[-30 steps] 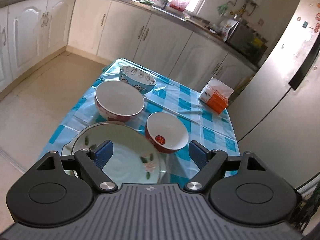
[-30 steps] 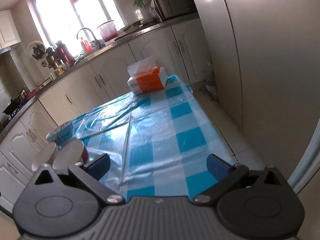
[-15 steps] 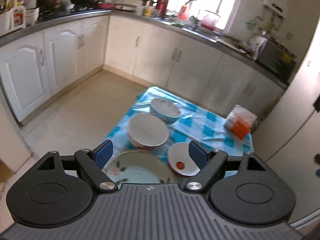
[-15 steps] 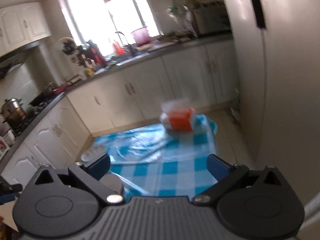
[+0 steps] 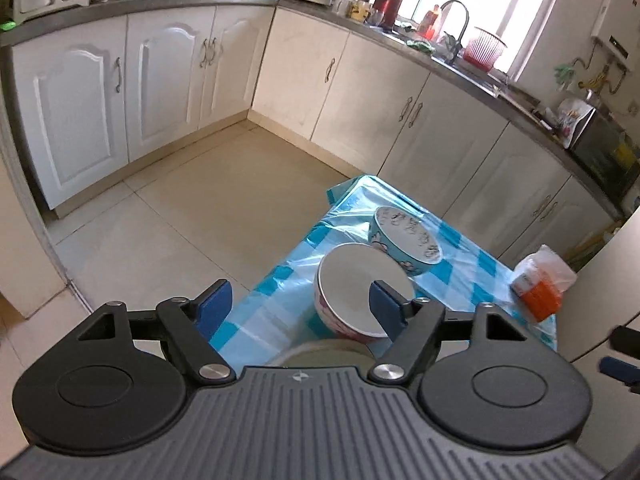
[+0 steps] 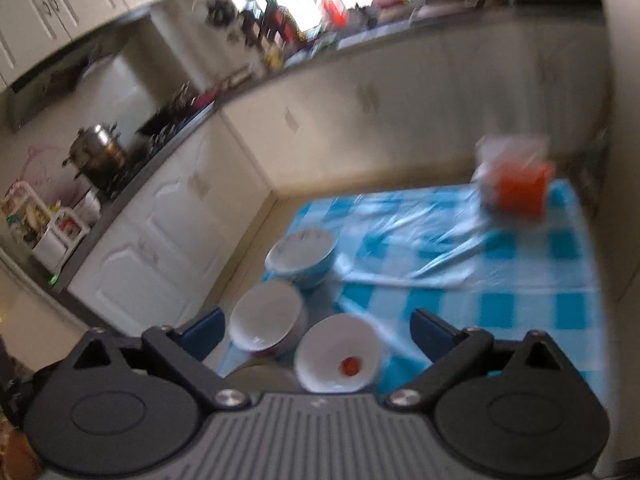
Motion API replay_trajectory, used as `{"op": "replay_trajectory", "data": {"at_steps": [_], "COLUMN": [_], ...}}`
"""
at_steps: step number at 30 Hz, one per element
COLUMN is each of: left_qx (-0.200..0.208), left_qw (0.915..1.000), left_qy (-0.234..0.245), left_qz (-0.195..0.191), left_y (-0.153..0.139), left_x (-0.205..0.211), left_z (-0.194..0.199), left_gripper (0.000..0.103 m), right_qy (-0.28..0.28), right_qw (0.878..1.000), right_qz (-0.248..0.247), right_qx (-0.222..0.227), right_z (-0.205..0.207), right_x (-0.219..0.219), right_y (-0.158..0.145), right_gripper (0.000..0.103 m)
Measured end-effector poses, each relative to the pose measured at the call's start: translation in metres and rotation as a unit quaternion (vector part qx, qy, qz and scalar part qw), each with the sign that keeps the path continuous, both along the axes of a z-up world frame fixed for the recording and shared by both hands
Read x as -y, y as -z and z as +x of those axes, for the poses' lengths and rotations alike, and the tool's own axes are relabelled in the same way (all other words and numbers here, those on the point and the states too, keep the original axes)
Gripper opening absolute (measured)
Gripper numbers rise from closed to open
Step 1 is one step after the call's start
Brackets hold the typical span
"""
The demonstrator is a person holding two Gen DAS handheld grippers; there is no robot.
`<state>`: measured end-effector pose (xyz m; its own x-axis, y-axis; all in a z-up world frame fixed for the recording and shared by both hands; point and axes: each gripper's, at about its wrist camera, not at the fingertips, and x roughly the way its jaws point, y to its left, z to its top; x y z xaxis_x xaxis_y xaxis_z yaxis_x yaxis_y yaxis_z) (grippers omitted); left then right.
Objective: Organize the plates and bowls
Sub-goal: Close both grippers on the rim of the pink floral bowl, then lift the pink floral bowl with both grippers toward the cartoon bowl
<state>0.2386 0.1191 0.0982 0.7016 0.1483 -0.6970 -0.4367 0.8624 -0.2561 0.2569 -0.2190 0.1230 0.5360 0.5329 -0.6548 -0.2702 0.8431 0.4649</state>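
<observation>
A blue patterned bowl (image 5: 406, 245) and a large white bowl with a red outside (image 5: 352, 288) stand on the blue-checked table (image 5: 276, 280). The rim of a flowered plate (image 5: 320, 350) peeks out just below them. My left gripper (image 5: 298, 306) is open and empty, high above the table's left edge. In the blurred right wrist view the blue bowl (image 6: 302, 258), the large bowl (image 6: 266, 316) and a small white bowl with a red mark (image 6: 340, 354) show. My right gripper (image 6: 316, 328) is open and empty above them.
An orange tissue pack (image 5: 540, 284) lies at the table's far right, also in the right wrist view (image 6: 516, 186). White cabinets (image 5: 160, 80) and a worktop ring the tiled floor (image 5: 180, 216). A fridge wall stands right of the table.
Both grippers have risen and pulled back from the table. The left view swung left toward the floor. The right view swung left, so the bowls now show in it.
</observation>
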Motion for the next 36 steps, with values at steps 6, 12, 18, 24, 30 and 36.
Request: {"op": "replay_trajectory", "data": {"at_steps": [6, 12, 18, 24, 30, 36], "left_qx": [-0.033, -0.063, -0.085, -0.103, -0.129, -0.143], "left_qw": [0.9991, 0.9971, 0.9939, 0.9906, 0.9863, 0.9846], "left_qy": [0.027, 0.036, 0.051, 0.065, 0.078, 0.079], "left_qz": [0.002, -0.021, -0.047, -0.062, -0.066, -0.061], "left_y": [0.04, 0.077, 0.099, 0.115, 0.129, 0.141], "left_x": [0.0, -0.008, -0.015, -0.018, -0.017, -0.016], "left_z": [0.048, 0.083, 0.106, 0.123, 0.141, 0.155], "left_gripper": [0.072, 0.046, 0.031, 0.027, 0.015, 0.008], "right_qy": [-0.011, -0.017, -0.038, -0.05, -0.049, -0.047], "right_qw": [0.998, 0.994, 0.991, 0.988, 0.987, 0.985], "right_qz": [0.025, 0.02, -0.003, -0.046, -0.057, -0.061], "right_qx": [-0.06, -0.103, -0.125, -0.136, -0.145, -0.153], "right_z": [0.057, 0.097, 0.114, 0.125, 0.133, 0.138], "right_x": [-0.051, -0.085, -0.119, -0.145, -0.153, -0.156], "right_y": [0.053, 0.086, 0.104, 0.125, 0.138, 0.149], "right_gripper": [0.085, 0.06, 0.047, 0.04, 0.032, 0.027]}}
